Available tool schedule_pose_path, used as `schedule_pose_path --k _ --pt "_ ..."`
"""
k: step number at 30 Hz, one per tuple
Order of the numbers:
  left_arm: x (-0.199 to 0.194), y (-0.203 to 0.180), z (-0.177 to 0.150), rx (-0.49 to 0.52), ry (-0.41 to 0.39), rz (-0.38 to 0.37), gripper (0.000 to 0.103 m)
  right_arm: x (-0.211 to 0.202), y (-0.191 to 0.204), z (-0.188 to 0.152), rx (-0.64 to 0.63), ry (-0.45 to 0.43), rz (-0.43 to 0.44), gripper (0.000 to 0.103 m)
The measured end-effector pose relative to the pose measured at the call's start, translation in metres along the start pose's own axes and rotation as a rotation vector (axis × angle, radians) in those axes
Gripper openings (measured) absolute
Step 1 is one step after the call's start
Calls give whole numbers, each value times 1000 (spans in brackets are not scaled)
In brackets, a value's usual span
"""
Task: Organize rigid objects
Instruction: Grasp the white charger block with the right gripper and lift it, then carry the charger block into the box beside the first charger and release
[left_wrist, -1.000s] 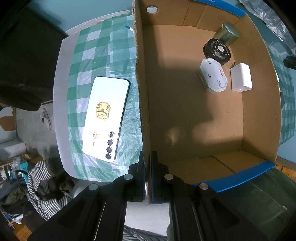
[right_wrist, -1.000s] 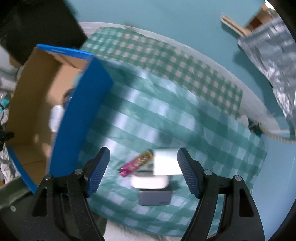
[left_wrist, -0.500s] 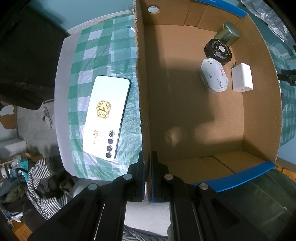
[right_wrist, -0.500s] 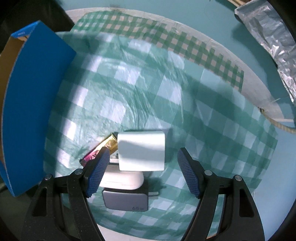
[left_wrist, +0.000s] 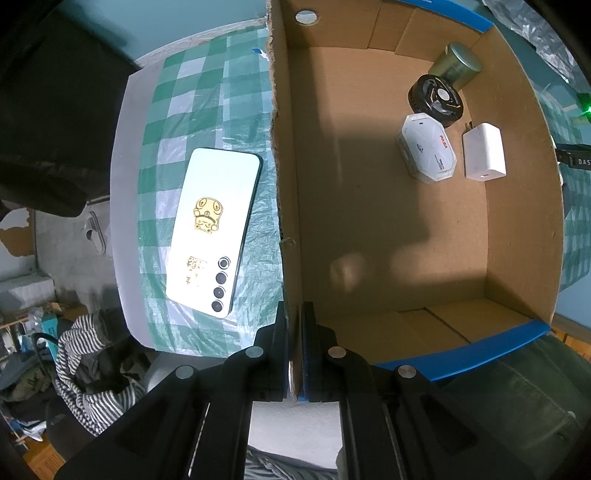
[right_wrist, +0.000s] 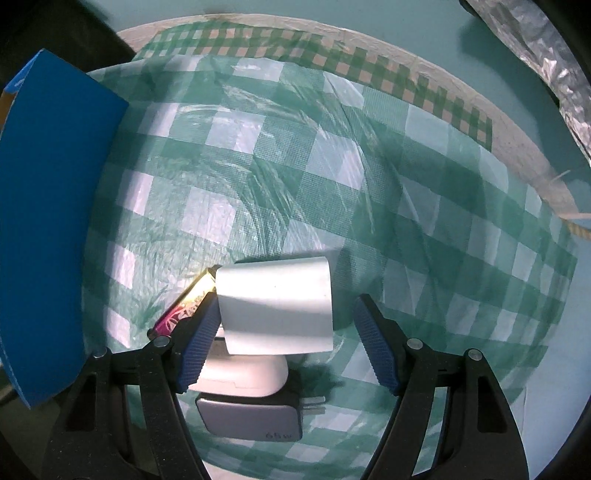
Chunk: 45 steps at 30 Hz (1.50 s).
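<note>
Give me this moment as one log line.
left gripper: shut on box wall | right gripper: open around white block | block: on table

The left gripper (left_wrist: 294, 334) is held clamped, its two fingers pressed nearly together and pointing forward. The right gripper (right_wrist: 284, 325) is held wide apart, blue ribbed pads (right_wrist: 375, 349) facing inward.
</note>
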<state>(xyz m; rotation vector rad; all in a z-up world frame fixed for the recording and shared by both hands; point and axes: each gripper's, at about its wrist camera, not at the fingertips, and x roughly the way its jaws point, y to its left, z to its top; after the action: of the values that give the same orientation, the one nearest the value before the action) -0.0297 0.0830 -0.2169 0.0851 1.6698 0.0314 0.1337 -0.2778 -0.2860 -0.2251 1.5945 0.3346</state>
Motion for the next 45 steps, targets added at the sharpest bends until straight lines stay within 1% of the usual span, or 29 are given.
schedule_pose_path --k 1,3,5,8,11,16,20,25,33,38,45 --pt "0 0 0 -1 0 -1 4 4 -3 3 5 3 2 72" --pt "0 0 0 0 1 -1 4 7 -5 4 23 2 7 62" --pt "0 0 0 0 1 -2 4 8 -9 5 51 -11 6 59" --pt "0 0 0 2 2 -5 4 6 -21 7 124 -21 -13 59" --pt "0 1 0 5 2 -6 4 8 -31 11 178 -7 6 59" --pt "1 1 0 7 3 -9 4 15 -31 17 205 19 -14 60" --pt "1 0 0 6 2 -11 4 17 -26 21 204 25 -58 59" --pt "1 1 0 7 0 -15 4 14 -21 15 212 28 -61 58" --pt "2 1 0 14 0 -12 4 2 -16 9 212 16 -40 58" --pt "2 1 0 18 1 -11 4 -12 -11 9 214 -4 -25 58" --pt "2 0 0 18 1 -11 4 -35 5 11 174 -28 -9 58"
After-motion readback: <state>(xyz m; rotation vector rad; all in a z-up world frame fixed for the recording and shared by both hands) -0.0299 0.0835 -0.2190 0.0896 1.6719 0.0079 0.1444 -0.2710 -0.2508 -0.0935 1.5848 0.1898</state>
